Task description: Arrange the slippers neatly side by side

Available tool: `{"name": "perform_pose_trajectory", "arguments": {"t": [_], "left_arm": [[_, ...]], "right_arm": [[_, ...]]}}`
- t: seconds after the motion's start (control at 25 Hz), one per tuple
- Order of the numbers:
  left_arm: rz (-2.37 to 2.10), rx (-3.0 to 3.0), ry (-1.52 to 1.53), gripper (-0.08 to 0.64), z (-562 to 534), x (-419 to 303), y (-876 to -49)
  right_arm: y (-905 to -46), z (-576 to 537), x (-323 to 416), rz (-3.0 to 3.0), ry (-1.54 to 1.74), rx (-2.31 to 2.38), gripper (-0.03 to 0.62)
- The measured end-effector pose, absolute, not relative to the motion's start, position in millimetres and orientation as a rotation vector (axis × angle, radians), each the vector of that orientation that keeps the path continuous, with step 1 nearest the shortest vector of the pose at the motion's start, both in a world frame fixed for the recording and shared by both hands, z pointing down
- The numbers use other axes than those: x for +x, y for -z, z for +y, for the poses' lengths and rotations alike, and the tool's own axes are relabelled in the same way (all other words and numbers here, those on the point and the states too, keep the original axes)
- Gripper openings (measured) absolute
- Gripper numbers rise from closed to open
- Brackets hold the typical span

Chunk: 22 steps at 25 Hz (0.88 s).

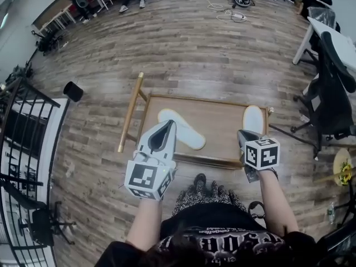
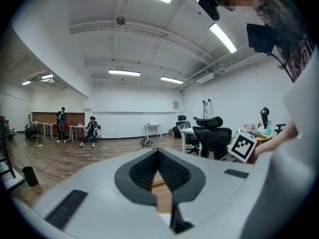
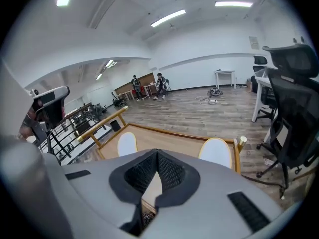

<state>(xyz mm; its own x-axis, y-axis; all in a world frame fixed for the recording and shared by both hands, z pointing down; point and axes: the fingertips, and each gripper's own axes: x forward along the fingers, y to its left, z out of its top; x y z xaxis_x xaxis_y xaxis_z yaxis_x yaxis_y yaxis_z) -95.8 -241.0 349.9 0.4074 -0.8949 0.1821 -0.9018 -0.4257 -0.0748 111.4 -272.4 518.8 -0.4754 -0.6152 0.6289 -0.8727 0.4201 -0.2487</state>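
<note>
We find the left tongs (image 1: 168,125) and right tongs (image 1: 243,133) pressed together, empty. One slipper (image 1: 182,129) lies on the tabletop (image 1: 222,124) beyond the left tongs, the other slipper (image 1: 253,118) beyond the right. Shirt print (image 1: 222,242) unreadable. Right gripper view shows both slippers.

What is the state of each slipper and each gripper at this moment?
Left slipper: lies flat on the tray, slanted, not held.
Right slipper: lies flat near the tray's right edge, apart from the other, not held.
Left gripper: shut, empty.
Right gripper: shut, empty.
</note>
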Motion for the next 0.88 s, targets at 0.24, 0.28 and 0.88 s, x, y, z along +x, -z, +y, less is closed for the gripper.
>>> {"name": "perform_pose_trajectory", "arguments": {"t": [0.24,0.28,0.88], "left_arm": [[-1.733,2.551,-0.331,-0.009,-220,-115,-351],[-1.744,2.538,-0.330,-0.009,-220,-120,-353],[-1.667,2.608,-0.287,-0.009,-288,-179,-346]], "right_arm": [[-510,-272,82,-2.312,-0.707,1.191,0.005],[-509,-273,74,-2.326,-0.701,1.175,0.005],[-513,-320,-37,-2.408,-0.555,1.048,0.005]]}}
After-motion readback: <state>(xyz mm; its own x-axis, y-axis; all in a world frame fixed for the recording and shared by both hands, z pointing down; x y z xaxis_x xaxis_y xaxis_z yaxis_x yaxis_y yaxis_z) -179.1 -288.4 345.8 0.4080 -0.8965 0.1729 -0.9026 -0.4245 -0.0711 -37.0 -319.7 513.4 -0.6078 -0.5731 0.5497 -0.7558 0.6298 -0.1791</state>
